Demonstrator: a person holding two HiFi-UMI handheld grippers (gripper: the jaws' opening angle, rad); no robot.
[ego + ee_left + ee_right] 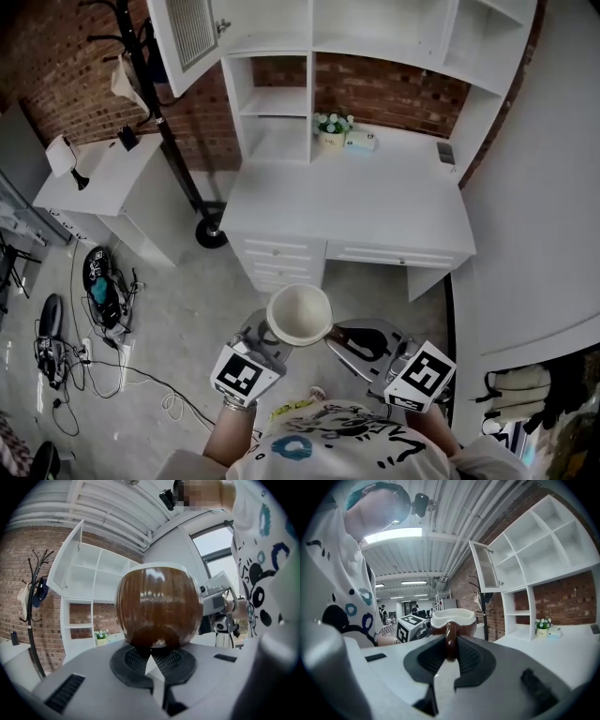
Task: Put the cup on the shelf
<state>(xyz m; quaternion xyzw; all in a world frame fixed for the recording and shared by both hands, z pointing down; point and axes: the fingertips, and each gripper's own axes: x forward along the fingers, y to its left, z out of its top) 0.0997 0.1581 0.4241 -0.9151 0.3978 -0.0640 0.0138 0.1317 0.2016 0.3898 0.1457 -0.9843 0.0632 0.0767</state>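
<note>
Right gripper (450, 645) clamped on the cup (299, 314) handle, left gripper (151, 652) pinching its base — round, glossy brown, cream inside — over grey floor (187, 309), before white desk (375, 202), shelves (277, 103), brick wall (384, 89).

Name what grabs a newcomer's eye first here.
A brown cup with a white inside, held in mid-air close to the person: the left tool grips its base, the right tool its handle. Ahead stands a white desk with open shelves, a small flower pot at the back.
</note>
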